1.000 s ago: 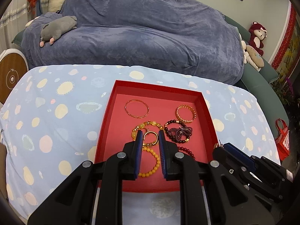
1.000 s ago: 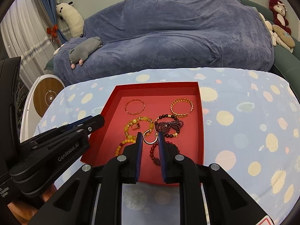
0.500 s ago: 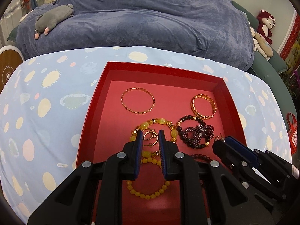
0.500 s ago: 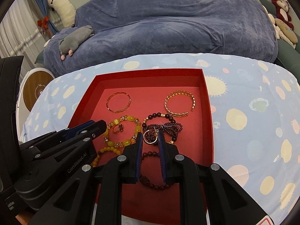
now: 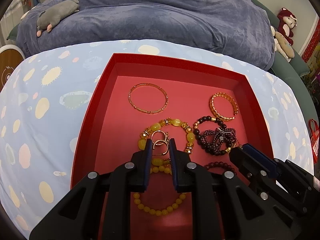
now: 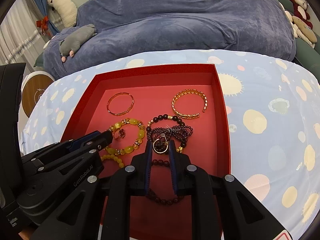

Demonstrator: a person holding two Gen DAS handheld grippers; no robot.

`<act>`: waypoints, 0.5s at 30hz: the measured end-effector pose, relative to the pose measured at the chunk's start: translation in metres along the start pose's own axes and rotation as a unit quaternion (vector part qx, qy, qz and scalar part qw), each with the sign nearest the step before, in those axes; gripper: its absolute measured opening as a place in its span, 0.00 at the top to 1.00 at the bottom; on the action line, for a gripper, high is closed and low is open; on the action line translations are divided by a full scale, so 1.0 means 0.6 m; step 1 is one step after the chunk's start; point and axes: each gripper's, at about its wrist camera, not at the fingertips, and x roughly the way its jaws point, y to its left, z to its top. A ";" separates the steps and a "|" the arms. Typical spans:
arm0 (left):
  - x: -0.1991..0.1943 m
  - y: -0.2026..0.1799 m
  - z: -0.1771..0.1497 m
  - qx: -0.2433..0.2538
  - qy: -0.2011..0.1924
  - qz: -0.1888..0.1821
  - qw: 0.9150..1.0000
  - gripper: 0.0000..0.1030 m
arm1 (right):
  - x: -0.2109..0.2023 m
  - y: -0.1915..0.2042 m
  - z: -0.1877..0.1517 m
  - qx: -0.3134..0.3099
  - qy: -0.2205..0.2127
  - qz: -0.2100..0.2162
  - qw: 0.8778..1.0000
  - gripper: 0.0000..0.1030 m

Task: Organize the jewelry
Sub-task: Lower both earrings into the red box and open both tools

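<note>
The left wrist view shows the left tool point(image 5: 159, 147) holding a gold ring point(image 5: 160, 147) between its narrowly parted pads, low over the chunky yellow bead bracelet point(image 5: 166, 136) in the red tray point(image 5: 176, 64); a second ring point(image 5: 158, 136) lies just beyond, inside that bracelet's loop. Only the right wrist view shows that ring's dark red clover face point(image 6: 119, 134) — and the right tool point(image 6: 160, 148), its pads pinching another gold ring point(image 6: 160, 147) above the knotted dark garnet bead strand point(image 6: 170, 133). A thin gold bangle point(image 5: 148, 98) and an open gold cuff point(image 5: 224, 107) lie apart at the tray's far end. The tray sits on a surface under a pale blue spotted cloth point(image 6: 270, 108) — a blue-draped sofa point(image 6: 180, 16) stands behind.
</note>
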 end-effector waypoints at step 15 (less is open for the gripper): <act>-0.010 -0.002 -0.005 0.008 -0.003 0.026 1.000 0.72 | -0.007 0.001 -0.006 -0.001 -0.002 -0.017 1.000 0.81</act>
